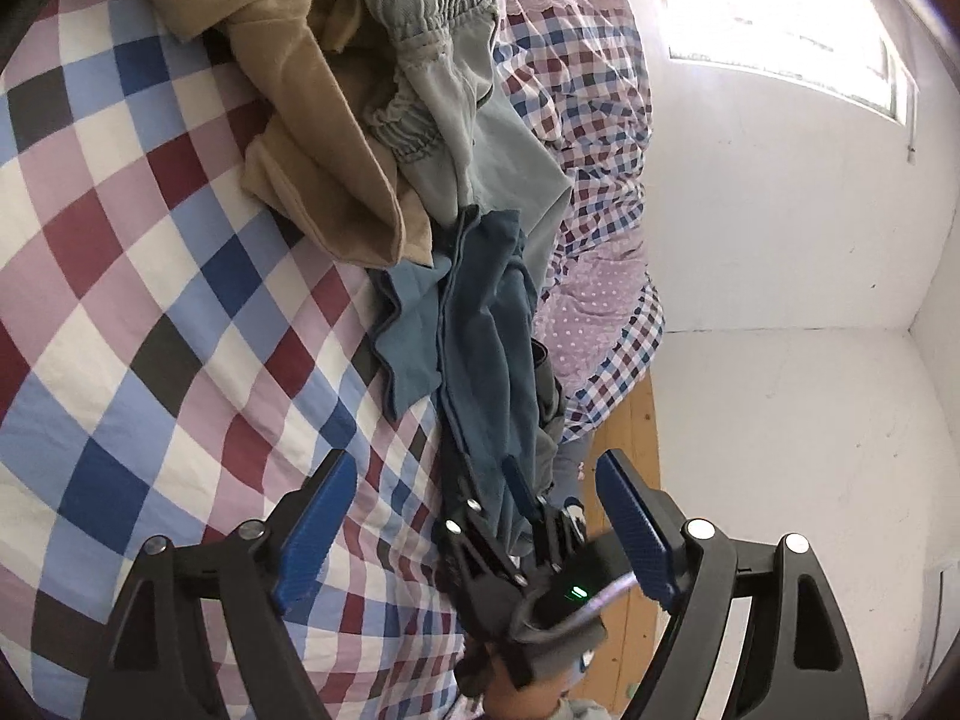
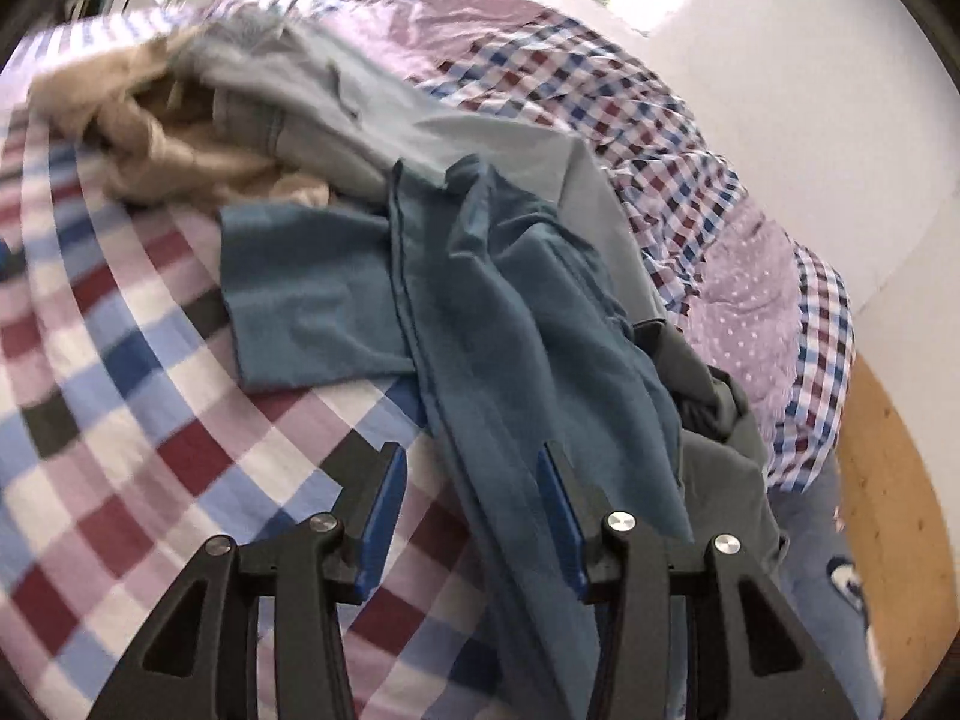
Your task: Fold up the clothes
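Left wrist view: the checked bedspread [image 1: 150, 276] is seen across the left half, and the left tool [image 1: 477, 516] is held above it with its blue fingers [image 1: 318, 528] spread wide and nothing between them. To the right of the bare checks, a heap of clothes is laid along the bed: a tan garment [image 1: 324, 138] at the far end, a grey-green garment with an elastic waistband [image 1: 456, 96] beside it, and a teal garment [image 1: 486, 330] stretched from the heap toward the camera. The near end of the teal garment is seen pinched by the right tool [image 1: 516, 498], which lies between the left tool's fingers in this view. Right of the clothes, a bunched quilt [image 1: 600, 132] and a white wall [image 1: 780, 300] are seen.

Right wrist view, blurred by motion: the teal garment [image 2: 510, 312] is spread over the bedspread [image 2: 120, 420], with one fold to the left and a long strip running down past the right tool [image 2: 471, 516]. Its fingers are seen apart here, with the cloth lying against the right-hand pad [image 2: 561, 516].
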`<act>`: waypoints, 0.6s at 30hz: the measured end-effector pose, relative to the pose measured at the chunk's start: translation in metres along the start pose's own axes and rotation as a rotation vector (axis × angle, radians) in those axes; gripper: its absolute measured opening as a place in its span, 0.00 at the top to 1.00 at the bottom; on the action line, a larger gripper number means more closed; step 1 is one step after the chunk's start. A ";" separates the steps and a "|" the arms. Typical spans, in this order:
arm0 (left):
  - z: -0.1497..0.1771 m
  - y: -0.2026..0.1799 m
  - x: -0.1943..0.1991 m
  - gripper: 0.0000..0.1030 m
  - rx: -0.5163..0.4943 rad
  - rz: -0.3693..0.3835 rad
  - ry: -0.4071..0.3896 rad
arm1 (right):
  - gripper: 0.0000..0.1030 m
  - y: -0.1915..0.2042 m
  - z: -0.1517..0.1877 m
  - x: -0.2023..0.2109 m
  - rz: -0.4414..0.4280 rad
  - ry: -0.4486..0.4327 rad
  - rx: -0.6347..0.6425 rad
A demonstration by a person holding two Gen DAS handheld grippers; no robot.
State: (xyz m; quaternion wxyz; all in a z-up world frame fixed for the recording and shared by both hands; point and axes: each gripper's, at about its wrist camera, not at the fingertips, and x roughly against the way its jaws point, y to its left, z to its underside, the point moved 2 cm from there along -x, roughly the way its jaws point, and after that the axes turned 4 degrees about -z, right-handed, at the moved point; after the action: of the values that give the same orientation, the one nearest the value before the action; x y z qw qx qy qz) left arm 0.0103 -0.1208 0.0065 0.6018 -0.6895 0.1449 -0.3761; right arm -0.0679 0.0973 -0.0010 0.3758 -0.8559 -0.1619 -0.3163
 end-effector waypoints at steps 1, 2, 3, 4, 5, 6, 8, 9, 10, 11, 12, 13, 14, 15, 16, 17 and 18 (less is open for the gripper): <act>0.001 0.000 -0.002 0.17 -0.003 -0.003 0.007 | 0.53 0.002 0.000 -0.004 0.008 0.007 0.024; 0.001 0.000 -0.003 0.17 -0.005 -0.006 0.015 | 0.53 0.004 0.000 -0.008 0.018 0.013 0.054; 0.002 0.000 -0.005 0.17 -0.008 -0.008 0.022 | 0.54 0.008 0.000 -0.012 0.035 0.017 0.094; 0.002 0.000 -0.006 0.17 -0.010 -0.011 0.030 | 0.54 0.011 0.000 -0.016 0.052 0.023 0.134; 0.003 0.000 -0.007 0.17 -0.012 -0.015 0.036 | 0.55 0.014 -0.001 -0.020 0.072 0.030 0.170; 0.004 0.000 -0.008 0.17 -0.013 -0.020 0.040 | 0.55 0.017 -0.001 -0.024 0.091 0.037 0.202; 0.004 0.000 -0.008 0.17 -0.022 -0.035 0.041 | 0.57 0.019 -0.003 -0.032 0.123 0.047 0.244; 0.004 0.000 -0.007 0.17 -0.031 -0.046 0.037 | 0.62 0.021 -0.004 -0.035 0.144 0.045 0.272; 0.004 0.000 -0.007 0.17 -0.038 -0.054 0.034 | 0.65 0.022 -0.006 -0.038 0.159 0.044 0.291; 0.004 0.000 -0.006 0.17 -0.039 -0.056 0.033 | 0.70 0.021 -0.009 -0.041 0.163 0.042 0.291; 0.003 0.000 -0.006 0.17 -0.037 -0.056 0.033 | 0.75 0.020 -0.012 -0.042 0.163 0.040 0.285; 0.003 0.000 -0.006 0.17 -0.035 -0.056 0.033 | 0.78 0.017 -0.015 -0.042 0.151 0.036 0.265; 0.003 0.000 -0.007 0.17 -0.032 -0.055 0.035 | 0.87 0.015 -0.018 -0.042 0.140 0.033 0.246; 0.002 0.001 -0.008 0.17 -0.026 -0.053 0.037 | 0.97 0.012 -0.020 -0.041 0.127 0.029 0.224; 0.002 0.002 -0.009 0.17 -0.020 -0.050 0.040 | 0.96 0.010 -0.022 -0.038 0.110 0.025 0.197; 0.001 0.003 -0.009 0.17 -0.014 -0.048 0.041 | 0.97 0.007 -0.024 -0.036 0.092 0.020 0.170; 0.001 0.004 -0.008 0.17 -0.009 -0.048 0.041 | 0.98 0.004 -0.026 -0.032 0.070 0.016 0.140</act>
State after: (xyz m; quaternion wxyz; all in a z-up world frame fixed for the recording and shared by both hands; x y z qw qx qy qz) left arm 0.0063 -0.1160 0.0002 0.5865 -0.6875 0.1425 -0.4039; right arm -0.1008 0.0742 -0.0114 0.4469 -0.8302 -0.1505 -0.2975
